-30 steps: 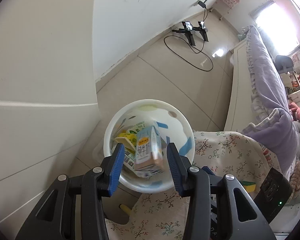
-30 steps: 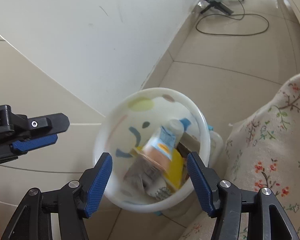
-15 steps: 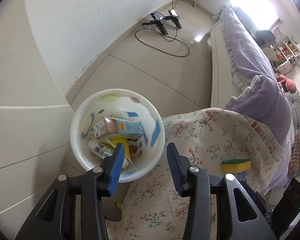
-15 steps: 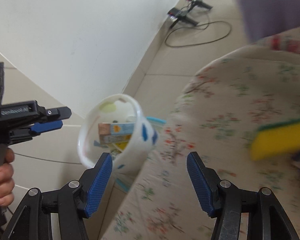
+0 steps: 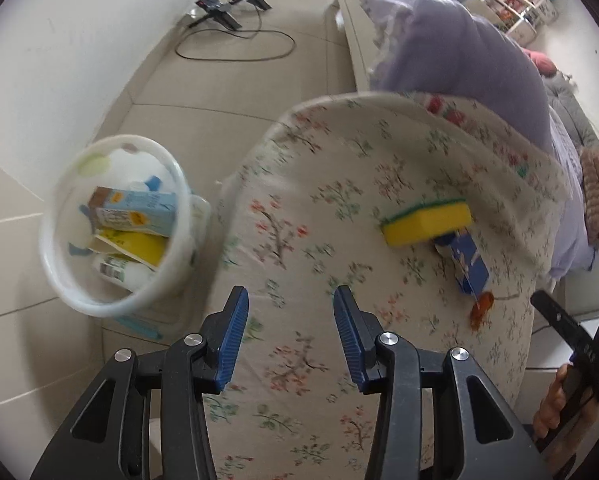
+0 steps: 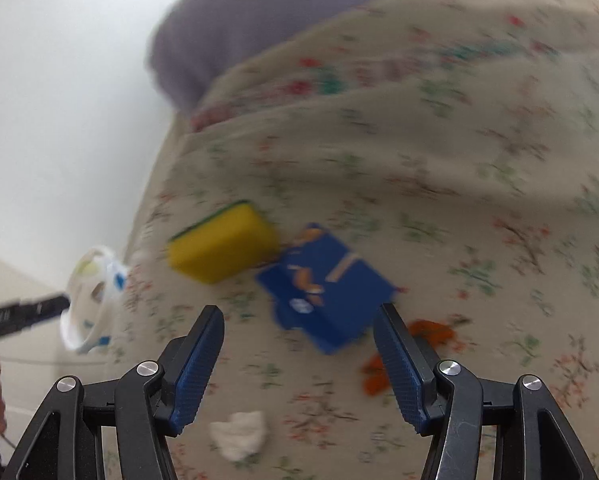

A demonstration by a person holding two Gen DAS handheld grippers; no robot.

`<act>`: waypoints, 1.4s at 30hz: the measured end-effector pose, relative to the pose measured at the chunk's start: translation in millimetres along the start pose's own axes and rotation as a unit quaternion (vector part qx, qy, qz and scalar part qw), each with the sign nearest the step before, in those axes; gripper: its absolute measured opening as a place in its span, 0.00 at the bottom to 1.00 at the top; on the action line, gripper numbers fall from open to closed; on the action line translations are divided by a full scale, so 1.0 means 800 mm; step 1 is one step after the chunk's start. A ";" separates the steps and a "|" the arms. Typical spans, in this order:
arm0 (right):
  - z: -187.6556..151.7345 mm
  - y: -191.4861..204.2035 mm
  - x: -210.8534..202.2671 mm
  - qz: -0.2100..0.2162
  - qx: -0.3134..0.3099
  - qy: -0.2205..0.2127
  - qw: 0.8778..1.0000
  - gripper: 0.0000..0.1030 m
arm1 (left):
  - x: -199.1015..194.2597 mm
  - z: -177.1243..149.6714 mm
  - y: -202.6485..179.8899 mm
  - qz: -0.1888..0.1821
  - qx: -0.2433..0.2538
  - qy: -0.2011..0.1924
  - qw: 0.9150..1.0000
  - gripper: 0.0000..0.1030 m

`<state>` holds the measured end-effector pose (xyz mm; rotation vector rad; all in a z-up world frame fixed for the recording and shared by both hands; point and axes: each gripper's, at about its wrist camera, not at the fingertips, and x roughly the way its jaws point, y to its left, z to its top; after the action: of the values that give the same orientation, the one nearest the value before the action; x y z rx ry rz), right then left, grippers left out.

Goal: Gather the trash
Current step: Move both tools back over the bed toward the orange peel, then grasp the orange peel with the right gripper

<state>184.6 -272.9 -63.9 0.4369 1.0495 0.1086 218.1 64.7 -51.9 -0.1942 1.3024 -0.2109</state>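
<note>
Showing both grippers empty above a floral-clothed worktop [image 5: 339, 208]. The left gripper [image 5: 290, 334] sits at the lower centre of the left wrist view, its blue-padded fingers [image 5: 231, 340] spread wide with only the cloth between them. At the left of that view a white trash bin [image 5: 69, 280] with coloured spots stands on the tiled floor [image 5: 203, 88], just beside the worktop edge. Inside it lie a light-blue drink carton [image 5: 135, 210] on top, a yellow packet [image 5: 133, 242] beneath it, and a white bottle [image 5: 119, 274] lower down.

At the right of the same view, a yellow sponge [image 5: 427, 226] with a green scouring face lies on the cloth, touching a dark blue carton [image 5: 467, 266]; an orange scrap [image 5: 481, 310] lies just below the carton.

In the right wrist view, strongly motion-blurred, the right gripper [image 6: 299, 354] occupies the lower centre with fingers [image 6: 197, 364] spread wide and gripping nothing. The dark blue carton [image 6: 327, 296] lies just ahead of the fingertips, nearer the right one, and the yellow sponge [image 6: 221, 246] touches its upper-left side. The orange scrap [image 6: 431, 334] shows right of the right finger, and a crumpled white tissue [image 6: 239, 434] lies on the cloth at the bottom centre. The trash bin [image 6: 89, 300] appears small at the left edge. A purple bedcover [image 5: 459, 52] fills the upper right of the left wrist view.
</note>
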 end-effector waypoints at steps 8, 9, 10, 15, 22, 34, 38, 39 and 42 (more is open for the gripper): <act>-0.008 -0.036 0.031 -0.031 0.055 0.053 0.997 0.65 | 0.067 -0.072 -0.127 -0.054 0.092 0.070 0.992 0.46; -0.010 -0.040 0.035 -0.034 0.061 0.061 0.996 0.65 | 0.071 -0.076 -0.137 -0.055 0.098 0.071 0.991 0.47; -0.011 -0.044 0.039 -0.038 0.064 0.067 0.995 0.65 | 0.077 -0.080 -0.146 -0.054 0.105 0.074 0.990 0.47; -0.016 -0.056 0.052 -0.056 0.067 0.081 0.993 0.65 | 0.110 -0.095 -0.175 -0.007 0.139 0.072 0.988 0.48; -0.018 -0.063 0.059 -0.070 0.075 0.085 0.991 0.65 | 0.100 -0.102 -0.184 -0.016 0.165 0.062 0.984 0.11; -0.023 -0.041 0.095 -0.093 0.056 0.093 0.990 0.65 | 0.057 -0.086 -0.155 -0.014 0.147 0.018 0.989 0.11; -0.024 -0.034 0.104 -0.113 0.042 0.084 0.989 0.65 | 0.057 -0.085 -0.153 -0.015 0.141 0.016 0.990 0.11; -0.024 -0.032 0.105 -0.120 0.035 0.082 0.989 0.65 | 0.057 -0.085 -0.153 -0.014 0.141 0.016 0.990 0.11; -0.026 -0.024 0.109 -0.133 0.019 0.079 0.988 0.65 | 0.053 -0.084 -0.149 -0.019 0.139 0.014 0.990 0.11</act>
<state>208.2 -259.1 -151.5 0.3225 1.2588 -0.1160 158.4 -63.2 -77.1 0.0208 1.2838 -0.4259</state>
